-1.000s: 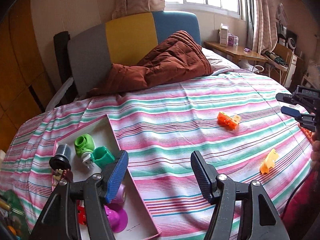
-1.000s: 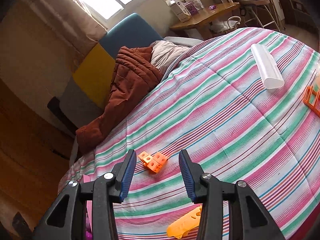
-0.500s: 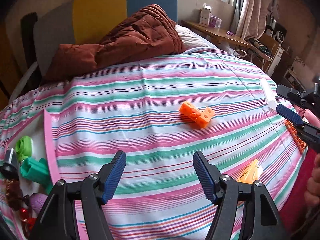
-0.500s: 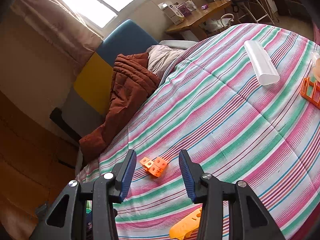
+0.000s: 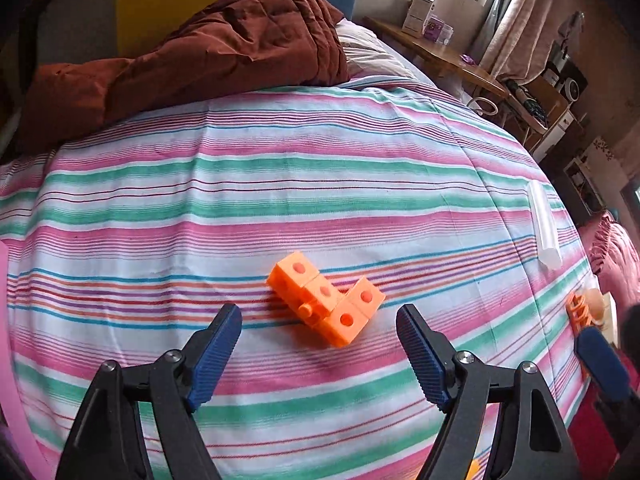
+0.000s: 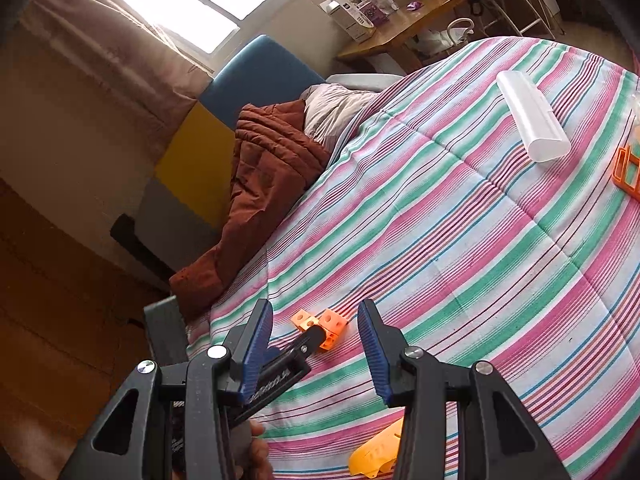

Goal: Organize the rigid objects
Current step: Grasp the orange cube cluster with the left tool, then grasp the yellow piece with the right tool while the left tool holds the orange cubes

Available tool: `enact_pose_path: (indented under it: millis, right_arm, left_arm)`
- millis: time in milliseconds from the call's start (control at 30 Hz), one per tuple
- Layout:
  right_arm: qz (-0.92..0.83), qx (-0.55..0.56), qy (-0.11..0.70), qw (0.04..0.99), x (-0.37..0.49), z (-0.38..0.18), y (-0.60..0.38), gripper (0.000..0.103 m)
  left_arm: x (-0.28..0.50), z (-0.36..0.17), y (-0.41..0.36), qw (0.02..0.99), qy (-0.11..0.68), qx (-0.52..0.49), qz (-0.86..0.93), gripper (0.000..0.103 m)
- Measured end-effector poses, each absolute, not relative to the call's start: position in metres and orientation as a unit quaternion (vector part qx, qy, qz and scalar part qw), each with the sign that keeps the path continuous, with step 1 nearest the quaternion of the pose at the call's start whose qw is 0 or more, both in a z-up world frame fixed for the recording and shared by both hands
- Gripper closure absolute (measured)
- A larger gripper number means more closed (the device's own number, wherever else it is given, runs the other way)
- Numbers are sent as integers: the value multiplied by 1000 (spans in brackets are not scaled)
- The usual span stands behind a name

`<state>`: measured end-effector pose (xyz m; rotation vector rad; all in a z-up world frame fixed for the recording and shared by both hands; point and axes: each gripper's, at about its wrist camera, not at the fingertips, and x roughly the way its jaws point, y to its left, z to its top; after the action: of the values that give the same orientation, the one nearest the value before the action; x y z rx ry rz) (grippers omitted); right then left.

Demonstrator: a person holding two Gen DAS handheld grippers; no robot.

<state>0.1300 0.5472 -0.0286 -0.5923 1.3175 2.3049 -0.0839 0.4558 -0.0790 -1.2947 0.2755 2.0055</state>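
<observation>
The left gripper [image 5: 319,322] is hanging over the striped bedspread [image 5: 280,168], its jaws wide apart and just having been opening further, with nothing pressed between the blue pads [image 5: 218,350]. The orange block piece [image 5: 326,304], an L of joined cubes, is lying on the bedspread just ahead of the tips and between their lines, not touching either pad. The right gripper [image 6: 316,354] is sitting with its jaws narrowly parted and empty, looking across at the same block piece [image 6: 320,326]. A yellow toy [image 6: 376,456] is lying near it, a white case [image 6: 532,122] further off, and a brown quilt [image 5: 192,48] is bunched at the headboard
</observation>
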Motion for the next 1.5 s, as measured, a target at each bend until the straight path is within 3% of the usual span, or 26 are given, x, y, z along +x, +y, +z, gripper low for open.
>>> enact_pose_path:
  millis: [100,200,267,767,1067,1233,1500]
  right_arm:
    - [827,-208,479,208,131,-29,548,58]
    - [825,-205,485,206,132,-30,549,58]
    - [823,-203,490,204,133,-31,550,58]
    - [804,-221,515,199,130,-42,555,59]
    - [779,-340,486,204,101,-58,549,52]
    - [758,-451,436,179,92,-61,540,46]
    - [741,-583,305,136,68,-77,509,45]
  left_arm:
    - [-89,-90,471,344,113,-510,780,21]
    - [-88,-98,477,339,140,-501,784,31]
    - [-84,-97,473,356,155,-487,782,46]
    - [-36,-94,367,437,189,-451,755,46]
    - [-20,-94,325,439,178,-445,760,46]
    - [-16,-93,314,441,172,-444,761,46]
    - [-11,-94,297,446,162,-443,761,46]
